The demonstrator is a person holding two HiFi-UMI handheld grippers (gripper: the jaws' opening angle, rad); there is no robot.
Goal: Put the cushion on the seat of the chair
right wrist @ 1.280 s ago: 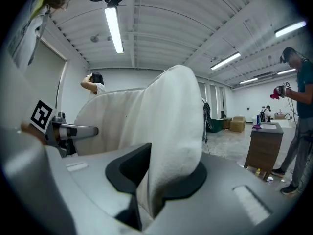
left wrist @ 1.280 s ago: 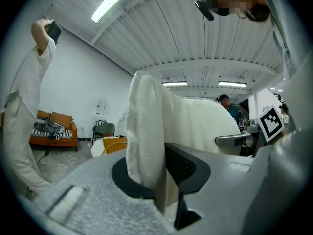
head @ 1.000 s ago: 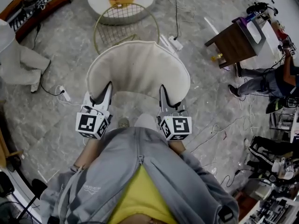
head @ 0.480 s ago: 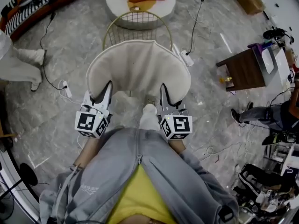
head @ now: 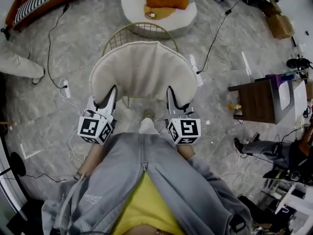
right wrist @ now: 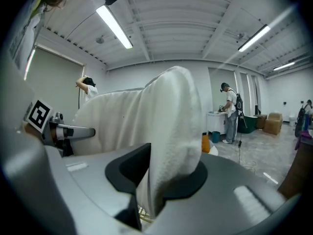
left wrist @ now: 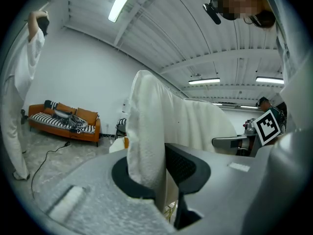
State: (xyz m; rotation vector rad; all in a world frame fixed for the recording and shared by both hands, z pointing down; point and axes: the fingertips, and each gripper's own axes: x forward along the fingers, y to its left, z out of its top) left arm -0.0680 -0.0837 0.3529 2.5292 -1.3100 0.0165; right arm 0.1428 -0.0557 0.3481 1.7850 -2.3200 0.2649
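The jaws of the left gripper (head: 109, 95) pinched the left edge of the cream, fleecy, round-topped cushion (head: 142, 70), and those of the right gripper (head: 172, 96) its right edge, holding it aloft just near of the gold wire chair (head: 139, 29). Either shallow bite could likely slip, dropping one side short of the seat. The cushion looked thick, soft and smooth.

Large white-walled hall serving as a recording lab, dressed with home furniture. Ahead and to the left of the jaws of the left gripper (left wrist: 159, 173), an orange-and-striped sofa (left wrist: 63, 124) stands against a bare wall, under a ribbed ceiling (left wrist: 195, 38) with tube lights (left wrist: 122, 4). Ahead and to the right of the jaws of the right gripper (right wrist: 159, 175), a person (right wrist: 230, 112) works at a white counter (right wrist: 215, 120). From above: marbled grey floor (head: 73, 48), power strips (head: 65, 85) on trailing cables, cardboard boxes (head: 279, 26), cluttered equipment racks (head: 293, 199).
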